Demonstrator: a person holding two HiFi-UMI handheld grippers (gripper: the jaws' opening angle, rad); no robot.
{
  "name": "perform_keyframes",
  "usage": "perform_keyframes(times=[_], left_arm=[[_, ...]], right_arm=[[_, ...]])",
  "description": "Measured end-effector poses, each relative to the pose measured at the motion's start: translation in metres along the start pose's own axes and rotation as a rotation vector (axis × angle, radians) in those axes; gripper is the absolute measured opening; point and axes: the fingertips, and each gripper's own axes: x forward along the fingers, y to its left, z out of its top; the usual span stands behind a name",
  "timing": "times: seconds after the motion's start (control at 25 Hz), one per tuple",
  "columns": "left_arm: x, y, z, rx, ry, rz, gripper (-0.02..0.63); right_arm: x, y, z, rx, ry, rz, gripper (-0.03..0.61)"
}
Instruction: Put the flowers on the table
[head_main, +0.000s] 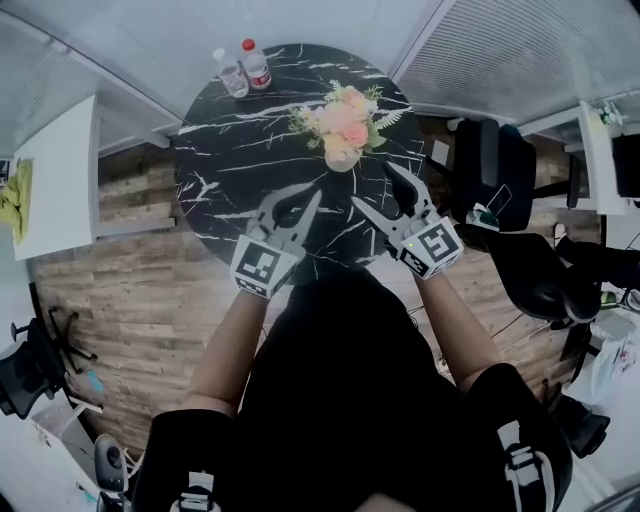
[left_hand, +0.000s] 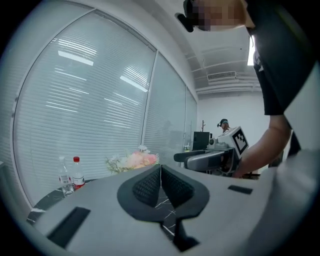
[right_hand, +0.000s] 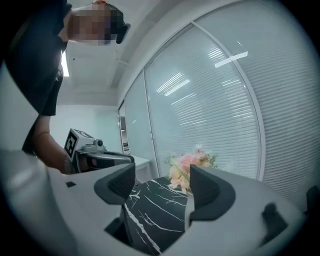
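Observation:
A bunch of pink and peach flowers (head_main: 342, 122) in a small pale vase stands upright on the round black marble table (head_main: 225, 165), towards its far right. Both grippers hover over the table's near edge, short of the flowers and touching nothing. My left gripper (head_main: 308, 196) is shut, its ribbed pads pressed together with nothing between them (left_hand: 161, 171). My right gripper (head_main: 378, 188) is open and empty (right_hand: 162, 181), and it points towards the flowers (right_hand: 190, 167). In the left gripper view the flowers (left_hand: 134, 160) show beyond the jaws, to the left.
Two water bottles (head_main: 243, 69) stand at the table's far edge, also seen as bottles (left_hand: 70, 176). A white desk (head_main: 55, 180) is at the left, a black office chair (head_main: 500, 185) at the right. Glass walls with blinds (left_hand: 90, 100) lie behind the table.

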Motion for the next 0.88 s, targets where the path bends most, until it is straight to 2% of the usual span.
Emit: perform_keyframes(times=[0.32,0.44,0.6,0.72,0.88], left_arm=[[-0.019,-0.020,0.040,0.036,-0.059,-0.029,0.014],[-0.025,-0.026,0.046,0.033,-0.063,-0.041,0.014],[-0.030,-0.034,0.051,0.023,-0.071,-0.056,0.014],[-0.034,-0.039,0.054,0.040,-0.071,-0.061,0.013],[-0.038,-0.041,0.060,0.045,-0.106,-0.063,0.012]], right_arm=[[-0.013,0.044,0.047,-0.065,-0.048,0.051,0.330],[-0.018,0.055,0.057,-0.073,-0.072,0.070,0.212],[-0.024,0.063,0.065,-0.080,-0.090,0.078,0.095],[-0.027,0.068,0.067,-0.082,-0.087,0.083,0.049],[-0.027,0.075,0.067,-0.101,-0.072,0.100,0.026]])
